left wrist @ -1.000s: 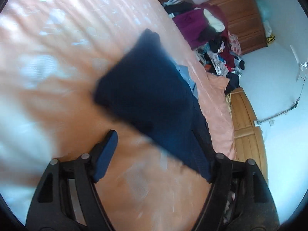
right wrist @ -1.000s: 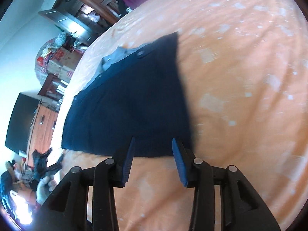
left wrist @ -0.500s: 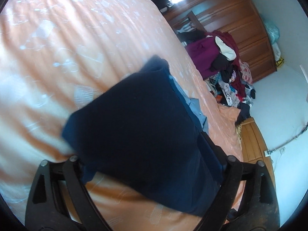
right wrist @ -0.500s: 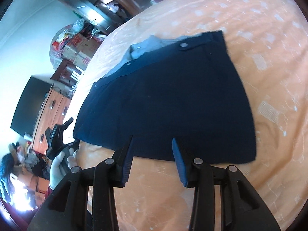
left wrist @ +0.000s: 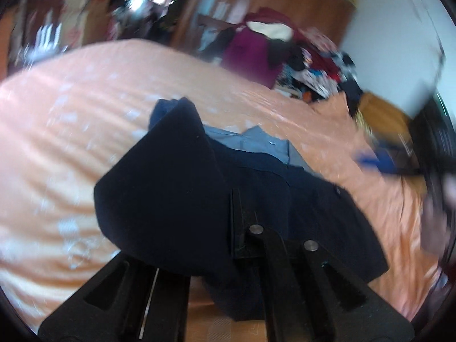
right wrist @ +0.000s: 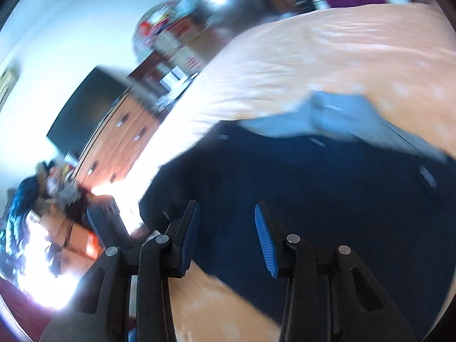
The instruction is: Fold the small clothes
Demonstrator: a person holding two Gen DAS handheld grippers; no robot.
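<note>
- Navy garment (left wrist: pixel 176 188) is lying on the orange bedspread (left wrist: pixel 57 131), its dark cloth smooth and matte, with one corner lifting into a rounded hump and hiding the fabric beneath it.
- Pale blue lining (left wrist: pixel 250 139) is showing along the garment's far edge, thinner and lighter than the navy cloth; in the right wrist view it is appearing as a blurred pale band (right wrist: pixel 339 114).
- Left gripper (left wrist: pixel 236 225) is sitting at the garment's near edge, its jaws having just been closing and now clamped together on a fold of the navy cloth; the cloth is draping over the black frame and covering one finger.
- Right gripper (right wrist: pixel 225 228) is hovering over the garment's near-left corner, its blue ribbed pads (right wrist: pixel 263 236) standing apart with only navy cloth (right wrist: pixel 313 193) showing behind the gap; nothing is pressing between them.
- Bedspread around the garment is lying broad and bare on the far and left sides, glossy with pale blotches.
- Beyond the garment's far right, a heap of mixed clothes (left wrist: pixel 299 57) is smearing into blur against a wooden wardrobe (left wrist: pixel 285 2).
- Both views are motion-blurred, so buttons and seams are hard to make out.
</note>
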